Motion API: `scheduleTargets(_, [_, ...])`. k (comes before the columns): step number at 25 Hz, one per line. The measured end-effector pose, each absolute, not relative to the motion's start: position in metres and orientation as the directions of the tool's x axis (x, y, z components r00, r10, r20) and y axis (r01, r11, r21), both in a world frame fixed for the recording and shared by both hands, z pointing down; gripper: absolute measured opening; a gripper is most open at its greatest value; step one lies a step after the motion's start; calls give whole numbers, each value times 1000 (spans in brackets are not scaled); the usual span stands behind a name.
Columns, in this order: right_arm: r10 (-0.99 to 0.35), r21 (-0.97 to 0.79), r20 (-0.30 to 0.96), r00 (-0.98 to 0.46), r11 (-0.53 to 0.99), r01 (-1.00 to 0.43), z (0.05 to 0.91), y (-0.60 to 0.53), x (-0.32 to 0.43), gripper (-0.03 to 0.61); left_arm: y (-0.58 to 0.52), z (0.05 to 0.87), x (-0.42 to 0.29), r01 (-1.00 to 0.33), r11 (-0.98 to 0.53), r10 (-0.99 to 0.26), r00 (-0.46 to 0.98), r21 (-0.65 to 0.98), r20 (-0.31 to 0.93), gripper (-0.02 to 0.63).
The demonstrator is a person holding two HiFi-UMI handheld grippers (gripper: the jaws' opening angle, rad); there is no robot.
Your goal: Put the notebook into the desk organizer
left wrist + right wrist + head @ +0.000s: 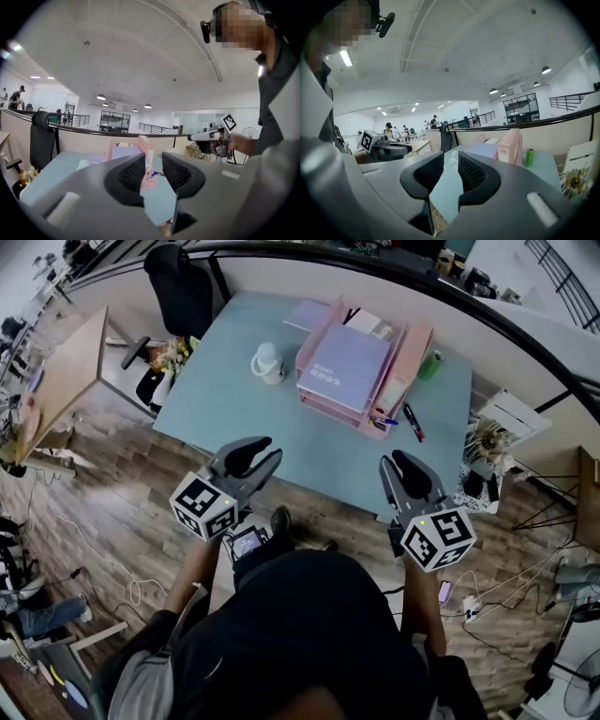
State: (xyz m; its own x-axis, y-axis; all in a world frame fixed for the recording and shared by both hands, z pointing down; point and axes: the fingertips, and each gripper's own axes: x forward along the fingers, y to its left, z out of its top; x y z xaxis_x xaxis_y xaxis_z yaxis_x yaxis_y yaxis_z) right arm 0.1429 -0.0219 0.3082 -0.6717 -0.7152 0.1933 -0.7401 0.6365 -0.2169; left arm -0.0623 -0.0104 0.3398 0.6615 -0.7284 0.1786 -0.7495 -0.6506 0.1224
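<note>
head view: purple notebook (345, 367) lies flat on the pink desk organizer (401, 381), upper centre, on the blue table (281, 442). left gripper (262, 448) and right gripper (392, 463), lower frame: jaws narrowly apart, holding nothing.

Tongs (451, 157) slightly apart, pink organizer (509, 146), green can (529, 157)

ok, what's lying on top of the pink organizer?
A purple notebook lies flat on top of the organizer and covers most of its upper tray. The notebook hides whatever sits in the trays underneath, so that cannot be told.
</note>
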Motion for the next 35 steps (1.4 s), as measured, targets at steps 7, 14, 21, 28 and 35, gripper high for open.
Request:
scheduleTargets(7, [-776, -208, 200, -598, 563, -800, 304, -43, 121, 77, -55, 338, -86, -687, -715, -668, 726, 130, 164, 170])
scheduleTargets(14, [-825, -201, 218, -521, 485, -851, 309, -62, 102, 77, -92, 347, -107, -625, -766, -605, 780, 151, 161, 170])
scheduleTargets(21, [-854, -191, 246, -458, 420, -887, 317, -76, 81, 77, -118, 358, -126, -565, -805, -543, 824, 179, 159, 170])
scheduleTargets(28, [-851, -207, 292, -438, 391, -897, 335, -91, 72, 77, -139, 371, -126, -537, -816, -512, 844, 215, 161, 170])
scheduleTargets(35, [-835, -258, 322, -445, 375, -890, 365, -122, 84, 77, -168, 390, -118, -557, -797, -524, 830, 233, 191, 170])
